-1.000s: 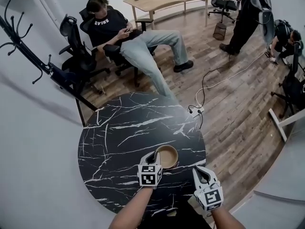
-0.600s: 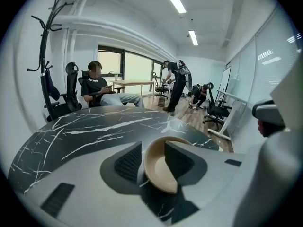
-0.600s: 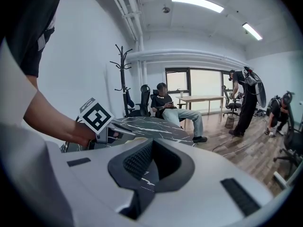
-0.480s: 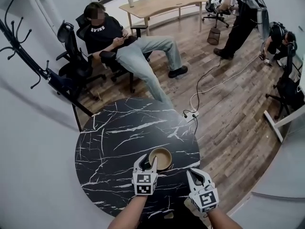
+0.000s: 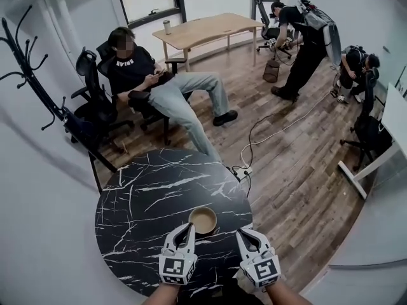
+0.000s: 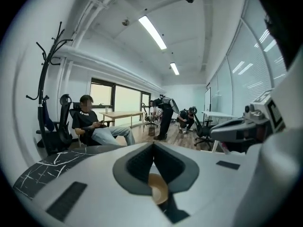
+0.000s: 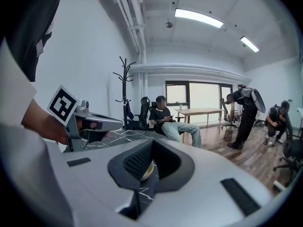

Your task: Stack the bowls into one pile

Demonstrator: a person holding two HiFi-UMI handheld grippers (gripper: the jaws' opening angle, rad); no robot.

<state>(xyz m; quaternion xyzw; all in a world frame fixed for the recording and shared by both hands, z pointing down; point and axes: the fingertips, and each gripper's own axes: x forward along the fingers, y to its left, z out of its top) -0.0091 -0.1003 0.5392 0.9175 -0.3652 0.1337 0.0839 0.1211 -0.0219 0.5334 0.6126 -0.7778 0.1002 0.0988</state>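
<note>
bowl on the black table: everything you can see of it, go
The bowl is round, tan and wood-like, with a darker brown inside that looks empty. It stands upright, mouth up, on the black marble-look table, near the edge by the person holding the tools. Whether it is one bowl or several nested cannot be told. Only the table touches it: the left tool and right tool sit shut and empty just short of it.

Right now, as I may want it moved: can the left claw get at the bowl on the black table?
Probably yes: the bowl sits just ahead of the left claw, nothing between them. Its jaws have just closed, empty, so it would have to reopen.
</note>
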